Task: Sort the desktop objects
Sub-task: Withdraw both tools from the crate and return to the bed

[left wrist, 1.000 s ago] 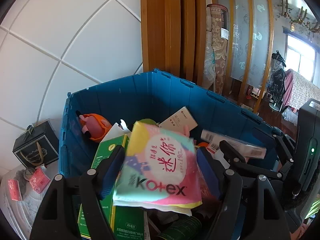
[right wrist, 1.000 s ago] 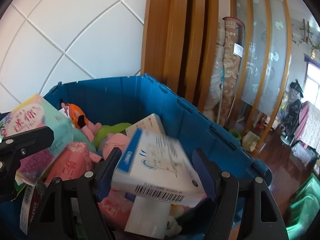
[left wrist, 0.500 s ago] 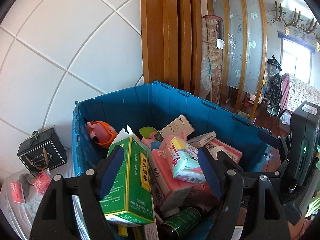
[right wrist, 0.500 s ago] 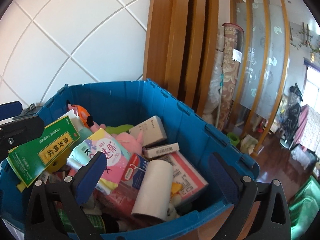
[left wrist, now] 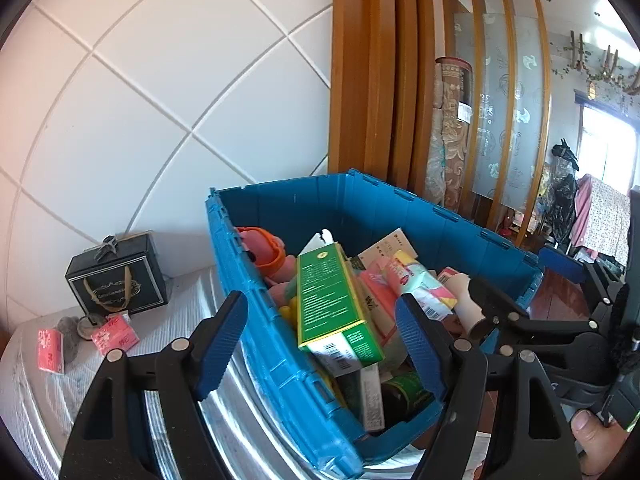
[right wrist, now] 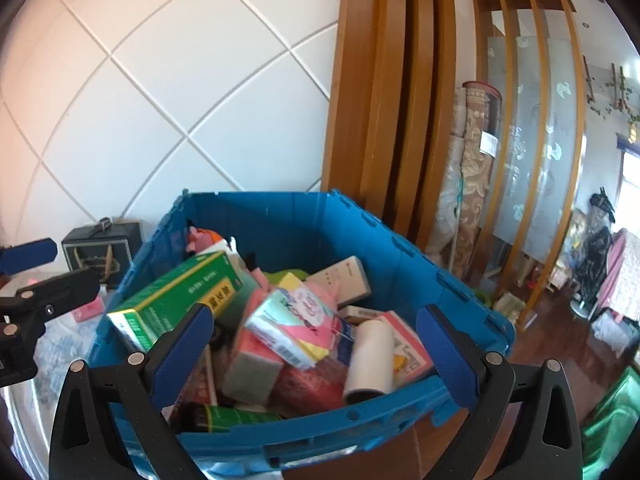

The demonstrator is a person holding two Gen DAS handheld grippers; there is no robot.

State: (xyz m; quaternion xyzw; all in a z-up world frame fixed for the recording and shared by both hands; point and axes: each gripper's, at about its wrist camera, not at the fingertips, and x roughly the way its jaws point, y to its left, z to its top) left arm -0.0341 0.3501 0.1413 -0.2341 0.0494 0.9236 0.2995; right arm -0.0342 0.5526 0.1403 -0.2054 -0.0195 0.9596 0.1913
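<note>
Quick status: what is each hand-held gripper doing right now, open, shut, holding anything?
Left hand-held gripper: open, holding nothing, near the blue bin.
Right hand-held gripper: open, holding nothing.

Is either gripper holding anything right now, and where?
Nothing. The left gripper and right gripper are both open and empty, above the blue bin.

The blue crate (right wrist: 288, 232) lies ahead of the fingers, full; the green box (right wrist: 180, 292) leans tilted beside the pastel Kotex pack (right wrist: 296, 320).
</note>
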